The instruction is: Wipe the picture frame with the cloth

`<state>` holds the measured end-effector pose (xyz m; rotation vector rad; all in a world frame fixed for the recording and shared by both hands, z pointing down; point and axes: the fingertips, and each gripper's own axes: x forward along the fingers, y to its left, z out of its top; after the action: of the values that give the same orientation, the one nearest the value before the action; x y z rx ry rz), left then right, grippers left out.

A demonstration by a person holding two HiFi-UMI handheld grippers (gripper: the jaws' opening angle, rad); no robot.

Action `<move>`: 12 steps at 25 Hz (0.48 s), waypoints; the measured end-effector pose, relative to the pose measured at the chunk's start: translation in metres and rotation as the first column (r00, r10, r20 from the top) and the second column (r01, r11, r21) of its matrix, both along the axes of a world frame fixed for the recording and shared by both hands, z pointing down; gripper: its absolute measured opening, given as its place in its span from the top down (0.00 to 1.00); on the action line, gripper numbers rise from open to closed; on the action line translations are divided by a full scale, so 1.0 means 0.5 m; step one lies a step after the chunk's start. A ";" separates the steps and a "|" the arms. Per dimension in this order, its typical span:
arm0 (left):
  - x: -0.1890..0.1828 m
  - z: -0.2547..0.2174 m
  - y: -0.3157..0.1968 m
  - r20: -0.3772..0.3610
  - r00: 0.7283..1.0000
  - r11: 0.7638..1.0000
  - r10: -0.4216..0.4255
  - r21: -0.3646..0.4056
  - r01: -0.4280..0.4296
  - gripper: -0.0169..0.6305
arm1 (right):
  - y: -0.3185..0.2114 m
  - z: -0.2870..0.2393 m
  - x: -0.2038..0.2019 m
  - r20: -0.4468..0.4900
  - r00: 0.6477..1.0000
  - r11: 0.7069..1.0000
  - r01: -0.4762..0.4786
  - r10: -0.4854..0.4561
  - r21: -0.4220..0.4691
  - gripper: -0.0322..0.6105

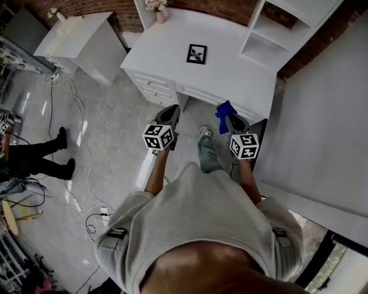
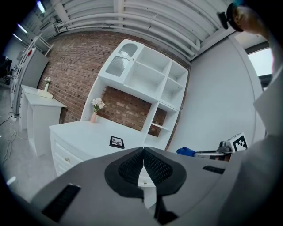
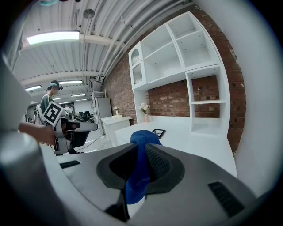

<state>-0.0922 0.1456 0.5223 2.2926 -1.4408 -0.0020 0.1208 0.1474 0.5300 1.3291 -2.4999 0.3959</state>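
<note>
A small black picture frame (image 1: 196, 54) lies flat on the white desk (image 1: 172, 63); it also shows in the left gripper view (image 2: 116, 141) and the right gripper view (image 3: 158, 132). My right gripper (image 1: 225, 116) is shut on a blue cloth (image 1: 224, 111), which bulges out past the jaws (image 3: 140, 145). It hangs in front of the desk's near edge, well short of the frame. My left gripper (image 1: 168, 115) is shut with nothing in it, its pads touching (image 2: 143, 165), also in front of the desk.
A pink vase of flowers (image 1: 158, 8) stands at the desk's back. White open shelving (image 1: 276, 31) rises on its right end. A second white cabinet (image 1: 77, 37) stands to the left. Cables (image 1: 75, 166) trail over the floor, where another person's legs (image 1: 40, 158) show.
</note>
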 end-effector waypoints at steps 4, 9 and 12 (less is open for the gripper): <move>-0.005 0.006 -0.069 0.013 1.000 1.000 -0.012 -0.003 0.012 0.95 | -0.078 0.008 -0.011 0.002 1.000 1.000 0.025 -0.025 0.001 0.85; -0.020 -0.003 -0.169 0.021 0.999 0.999 -0.035 -0.003 0.035 0.95 | -0.194 -0.001 -0.032 0.014 0.999 0.999 0.051 -0.051 0.007 0.85; -0.024 -0.010 -0.233 0.023 0.999 0.999 -0.050 -0.004 0.050 0.95 | -0.267 -0.008 -0.040 0.018 0.997 0.997 0.071 -0.071 0.007 0.85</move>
<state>-0.1040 0.0291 0.5173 2.2596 -1.5073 0.0125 0.1009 0.0137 0.5258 1.2403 -2.5566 0.3860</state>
